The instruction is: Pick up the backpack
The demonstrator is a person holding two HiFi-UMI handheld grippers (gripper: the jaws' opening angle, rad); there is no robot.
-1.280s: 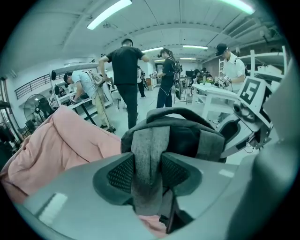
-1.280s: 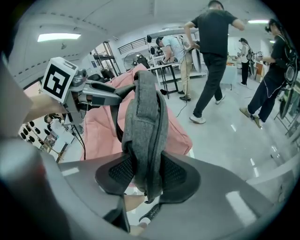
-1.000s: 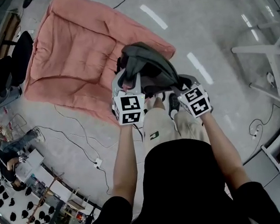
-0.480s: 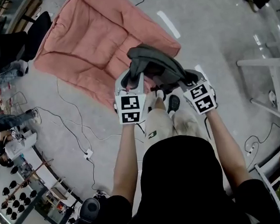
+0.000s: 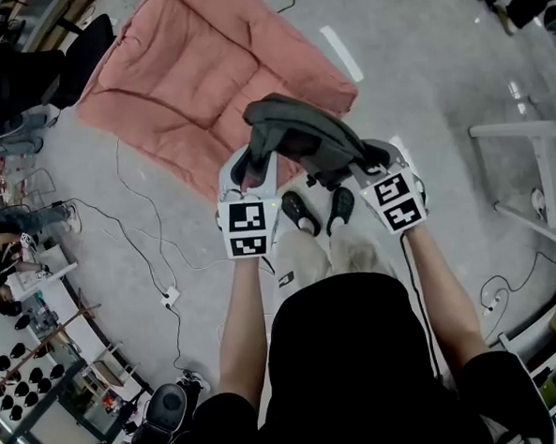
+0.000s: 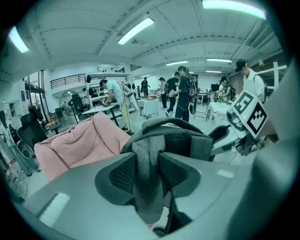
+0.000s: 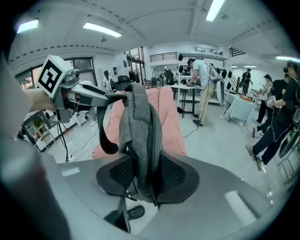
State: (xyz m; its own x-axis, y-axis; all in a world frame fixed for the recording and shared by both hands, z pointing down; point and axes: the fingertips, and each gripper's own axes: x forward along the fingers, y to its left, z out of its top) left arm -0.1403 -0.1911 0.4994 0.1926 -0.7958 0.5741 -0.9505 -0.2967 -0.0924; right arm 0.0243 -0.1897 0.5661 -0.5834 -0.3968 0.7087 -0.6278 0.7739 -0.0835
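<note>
The grey backpack (image 5: 301, 135) hangs in the air between my two grippers, above the floor and in front of the person's feet. My left gripper (image 5: 254, 167) is shut on a grey fabric fold of the backpack (image 6: 149, 173), which fills the gap between its pads. My right gripper (image 5: 355, 168) is shut on the other side of the backpack (image 7: 140, 140), along its zipped edge, with a black strap (image 7: 105, 136) dangling to the left. Each gripper shows in the other's view, across the bag.
A large pink cushion (image 5: 204, 80) lies on the floor just beyond the backpack. Cables (image 5: 157, 233) and a power strip (image 5: 171, 294) run over the floor at left. A white table frame (image 5: 537, 163) stands at right. Several people work at benches in the room behind.
Both grippers have risen with the backpack, lifting it off the pink cushion's near edge and drawing it toward the person. The person's shoes now show beneath the bag.
</note>
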